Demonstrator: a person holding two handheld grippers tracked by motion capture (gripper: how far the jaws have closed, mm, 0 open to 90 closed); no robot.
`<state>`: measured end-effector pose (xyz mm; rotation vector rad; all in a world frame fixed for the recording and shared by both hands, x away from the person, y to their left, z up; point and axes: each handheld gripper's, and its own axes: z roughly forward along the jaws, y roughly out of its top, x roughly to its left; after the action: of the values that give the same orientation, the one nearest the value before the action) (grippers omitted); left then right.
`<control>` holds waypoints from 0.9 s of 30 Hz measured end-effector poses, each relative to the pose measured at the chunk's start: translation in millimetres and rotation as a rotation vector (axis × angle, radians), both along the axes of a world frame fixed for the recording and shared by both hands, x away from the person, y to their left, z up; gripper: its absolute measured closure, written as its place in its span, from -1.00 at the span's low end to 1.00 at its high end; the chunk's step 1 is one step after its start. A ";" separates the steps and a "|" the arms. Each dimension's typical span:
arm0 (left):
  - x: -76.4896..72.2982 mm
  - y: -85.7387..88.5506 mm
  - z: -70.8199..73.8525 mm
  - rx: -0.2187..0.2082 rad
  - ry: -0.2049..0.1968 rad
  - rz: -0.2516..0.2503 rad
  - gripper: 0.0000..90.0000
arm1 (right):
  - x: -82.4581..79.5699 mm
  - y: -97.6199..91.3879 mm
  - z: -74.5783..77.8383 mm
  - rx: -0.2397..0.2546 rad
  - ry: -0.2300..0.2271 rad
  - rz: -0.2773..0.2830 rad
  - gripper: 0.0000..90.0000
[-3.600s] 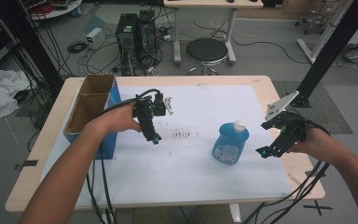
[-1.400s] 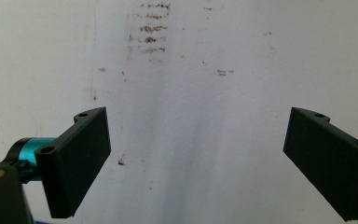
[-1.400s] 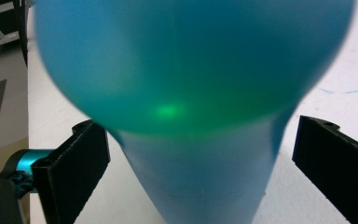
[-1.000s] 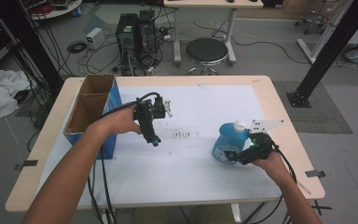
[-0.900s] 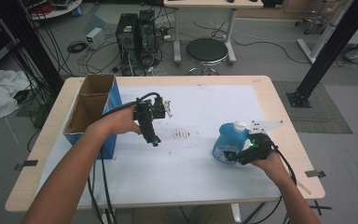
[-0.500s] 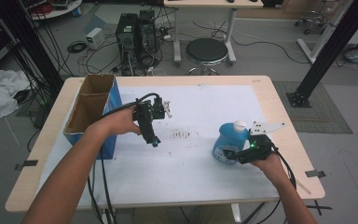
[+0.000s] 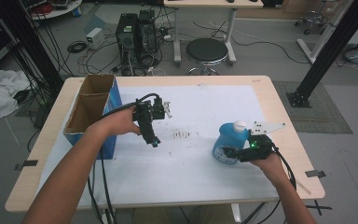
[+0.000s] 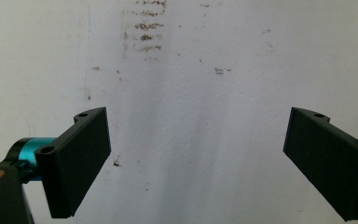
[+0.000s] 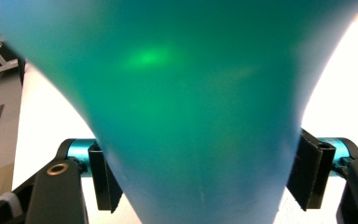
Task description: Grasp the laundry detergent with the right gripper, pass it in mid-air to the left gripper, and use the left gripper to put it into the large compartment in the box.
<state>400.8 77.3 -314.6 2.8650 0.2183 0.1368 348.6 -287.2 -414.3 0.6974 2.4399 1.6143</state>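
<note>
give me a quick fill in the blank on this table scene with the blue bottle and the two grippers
1. The right gripper has its jaws on either side of the blue ____, and they have just been closing on it.
2. The bottle has a ____ cap.
3. The left gripper hangs over the white mat with its jaws ____ and nothing between them.
4. The cardboard box stands at the table's ____ edge in the high view.

Missing words: bottle; white; open; left
</note>
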 end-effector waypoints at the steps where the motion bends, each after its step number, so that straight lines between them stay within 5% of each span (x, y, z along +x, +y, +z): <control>1: 0.2 0.1 0.0 0.000 0.000 -0.002 -0.84 | 0.2 -0.1 -0.1 0.000 -0.002 -0.001 -0.42; 27: 0.6 1.2 -2.4 -0.003 0.007 0.001 -0.84 | -0.4 -0.9 0.0 0.001 -0.068 0.013 -0.03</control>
<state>401.3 78.5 -317.1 2.8625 0.2212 0.1265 348.2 -288.1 -414.3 0.6175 2.4017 1.6164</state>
